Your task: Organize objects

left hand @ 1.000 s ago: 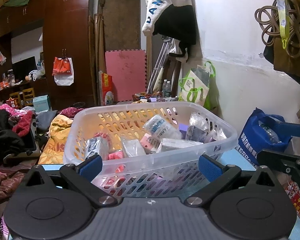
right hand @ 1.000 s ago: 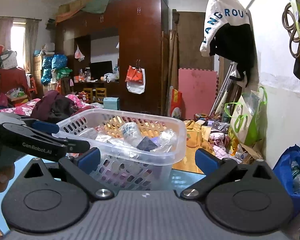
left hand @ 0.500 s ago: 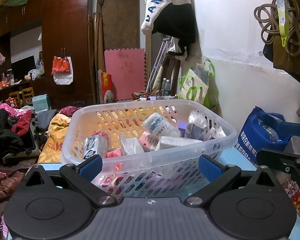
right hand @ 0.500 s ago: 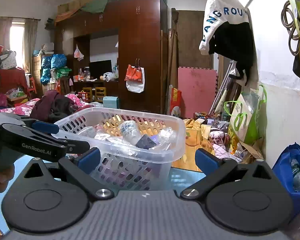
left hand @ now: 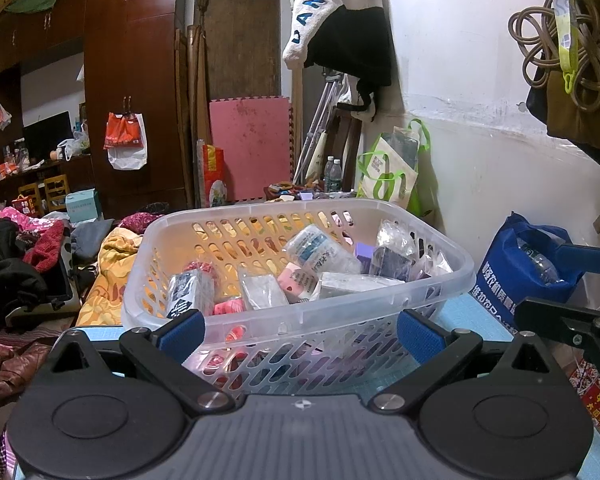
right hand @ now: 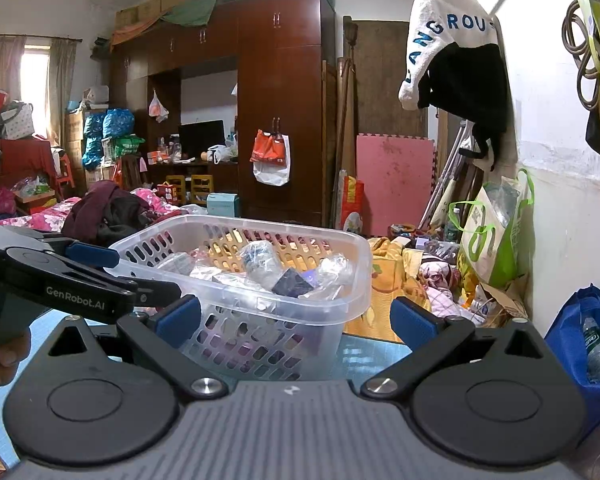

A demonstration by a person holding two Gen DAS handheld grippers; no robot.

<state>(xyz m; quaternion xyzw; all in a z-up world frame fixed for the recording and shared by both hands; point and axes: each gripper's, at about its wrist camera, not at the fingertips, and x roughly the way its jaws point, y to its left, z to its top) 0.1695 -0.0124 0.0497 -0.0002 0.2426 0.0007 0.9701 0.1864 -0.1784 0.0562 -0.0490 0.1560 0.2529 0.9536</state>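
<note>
Both claws, left claw and right claw, hung released and empty, just short of the basket on the light-blue surface. Wrapped packets already filled it; sorting looked largely done or not yet started, cannot tell.

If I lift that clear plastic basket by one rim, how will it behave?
The basket has thin perforated walls, so the rim would probably flex. It holds loose wrapped packets, likely light, which may slide toward the low side if it tilts.
</note>
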